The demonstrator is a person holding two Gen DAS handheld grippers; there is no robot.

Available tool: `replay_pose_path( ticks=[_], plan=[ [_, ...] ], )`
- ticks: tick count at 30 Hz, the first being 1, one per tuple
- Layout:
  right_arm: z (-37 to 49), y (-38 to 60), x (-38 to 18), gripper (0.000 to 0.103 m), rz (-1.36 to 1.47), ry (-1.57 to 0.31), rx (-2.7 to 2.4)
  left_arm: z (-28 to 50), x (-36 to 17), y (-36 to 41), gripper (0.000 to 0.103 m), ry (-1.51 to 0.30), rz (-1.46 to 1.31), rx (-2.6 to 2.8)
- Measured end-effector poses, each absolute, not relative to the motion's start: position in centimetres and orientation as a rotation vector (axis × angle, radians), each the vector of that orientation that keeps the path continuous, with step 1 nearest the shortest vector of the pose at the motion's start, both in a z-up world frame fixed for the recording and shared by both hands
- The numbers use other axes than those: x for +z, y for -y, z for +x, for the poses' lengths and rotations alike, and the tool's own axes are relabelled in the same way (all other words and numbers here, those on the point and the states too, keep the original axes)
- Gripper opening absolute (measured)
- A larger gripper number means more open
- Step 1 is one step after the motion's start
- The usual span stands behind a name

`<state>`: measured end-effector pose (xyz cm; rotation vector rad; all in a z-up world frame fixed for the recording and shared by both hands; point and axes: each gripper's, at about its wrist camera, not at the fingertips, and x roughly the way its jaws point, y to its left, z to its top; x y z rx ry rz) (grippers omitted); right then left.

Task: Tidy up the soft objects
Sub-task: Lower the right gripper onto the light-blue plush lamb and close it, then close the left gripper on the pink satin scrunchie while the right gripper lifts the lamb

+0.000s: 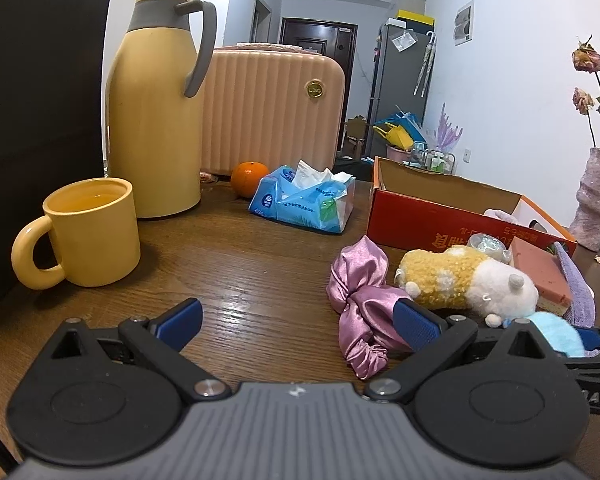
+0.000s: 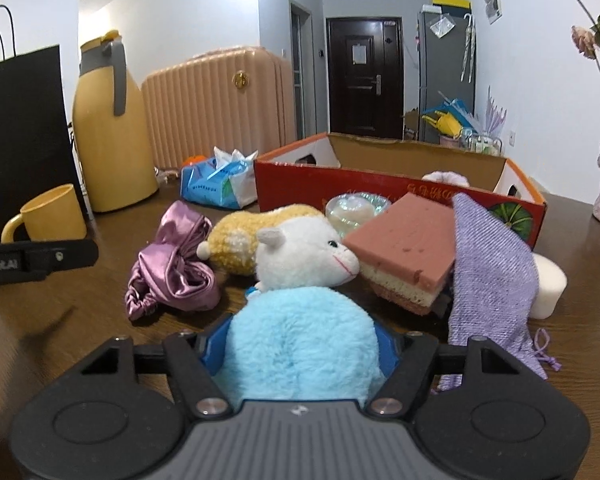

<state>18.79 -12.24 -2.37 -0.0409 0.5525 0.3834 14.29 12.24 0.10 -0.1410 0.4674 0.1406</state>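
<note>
Right wrist view: right gripper (image 2: 300,354) clamped on a fluffy blue pompom (image 2: 300,344), blue pads pressed into both its sides. Just beyond the pompom, a white and yellow plush toy (image 2: 284,248) lying on the wooden table (image 2: 80,332), head toward the gripper. Left of the toy, a crumpled pink satin scrunchie (image 2: 172,264). Right of the toy, a pink layered sponge (image 2: 404,252), with a purple knit cloth (image 2: 492,276) draped against it and a white foam cylinder (image 2: 548,284) further right. Behind the sponge, a clear wrapped ball (image 2: 356,208), then the red cardboard box (image 2: 300,184), open at the top, with something pale and fuzzy peeking over its far wall. Farther left, a tissue pack (image 2: 216,184), a yellow mug (image 2: 52,216), a yellow thermos (image 2: 108,128) and a pink suitcase (image 2: 216,104).

Left wrist view: left gripper (image 1: 296,324) spread wide over bare table, nothing between the fingers; right finger (image 1: 416,324) touching the scrunchie (image 1: 360,300). Toy (image 1: 460,280) and box (image 1: 440,216) ahead to the right, mug (image 1: 92,232) ahead to the left.
</note>
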Motion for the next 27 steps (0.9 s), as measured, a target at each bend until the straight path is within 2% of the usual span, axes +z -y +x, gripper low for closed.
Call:
replay_pose_path(
  ticks=[12, 27],
  plan=[
    [17.0, 15.2, -0.3, 0.069, 0.002, -0.422, 0.347, 15.2, -0.5, -11.8, 0.103, -0.482, -0.113, 0.162],
    [17.5, 19.7, 0.3, 0.070, 0.028, -0.362, 0.266, 17.4, -0.9, -9.8, 0.103, -0.483, -0.113, 0.164]
  ],
)
